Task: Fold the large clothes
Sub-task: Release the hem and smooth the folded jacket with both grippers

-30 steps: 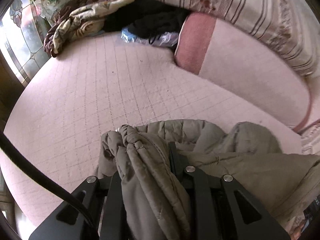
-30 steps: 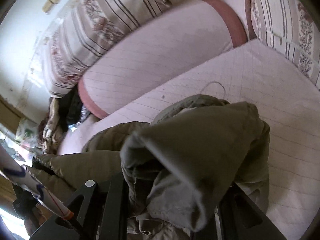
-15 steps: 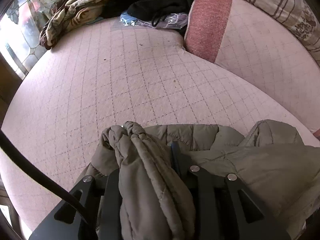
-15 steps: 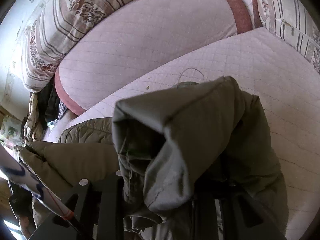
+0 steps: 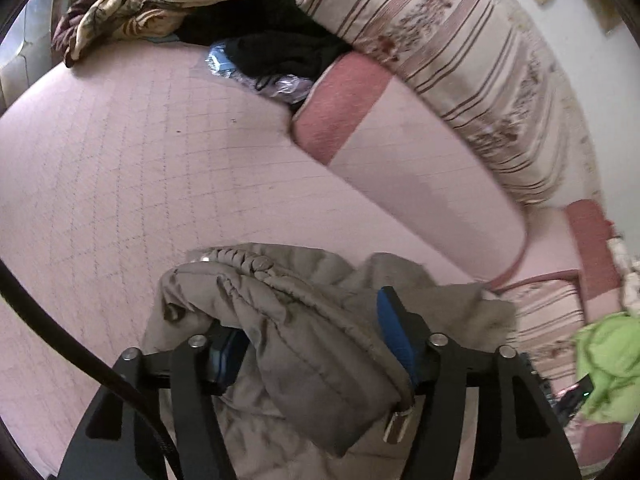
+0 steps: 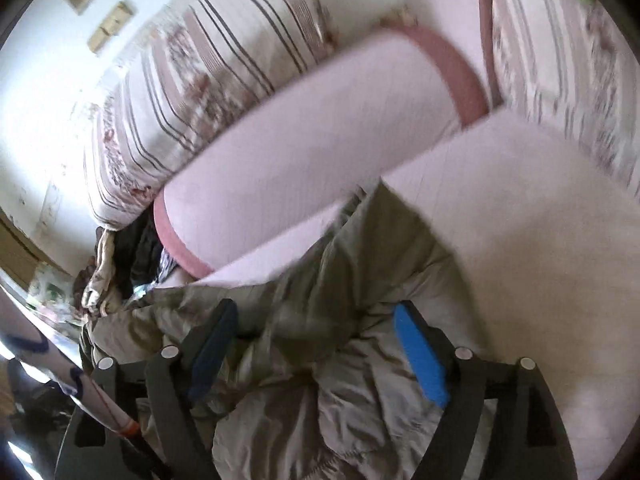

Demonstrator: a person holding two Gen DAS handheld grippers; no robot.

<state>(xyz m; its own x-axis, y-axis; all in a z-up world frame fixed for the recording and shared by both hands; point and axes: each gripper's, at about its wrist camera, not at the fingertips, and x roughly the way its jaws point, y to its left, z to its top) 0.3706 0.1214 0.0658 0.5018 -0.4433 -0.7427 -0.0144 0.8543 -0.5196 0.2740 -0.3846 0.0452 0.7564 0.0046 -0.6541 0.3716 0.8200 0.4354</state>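
An olive-grey padded jacket [image 5: 304, 336] lies bunched on the pink quilted mattress [image 5: 132, 168]. My left gripper [image 5: 308, 328] is open, its blue-padded jaws spread wide, and a thick fold of the jacket drapes between them. In the right wrist view the same jacket [image 6: 344, 308] spreads under and between the jaws of my right gripper [image 6: 316, 328], which is also open. The right view is motion-blurred. The far part of the jacket reaches the pink bolster [image 6: 304, 136].
A long pink bolster [image 5: 416, 168] with red ends and a striped floral cushion [image 5: 452, 52] line the back. A patterned blanket [image 5: 152, 8], dark clothes [image 5: 276, 36] and a plastic bag are piled at the far left. A bright green garment [image 5: 608, 364] lies at the right edge.
Both grippers have opened and let go of the jacket. The bunched folds they held up have dropped onto the mattress. Both cameras have tilted up toward the cushions.
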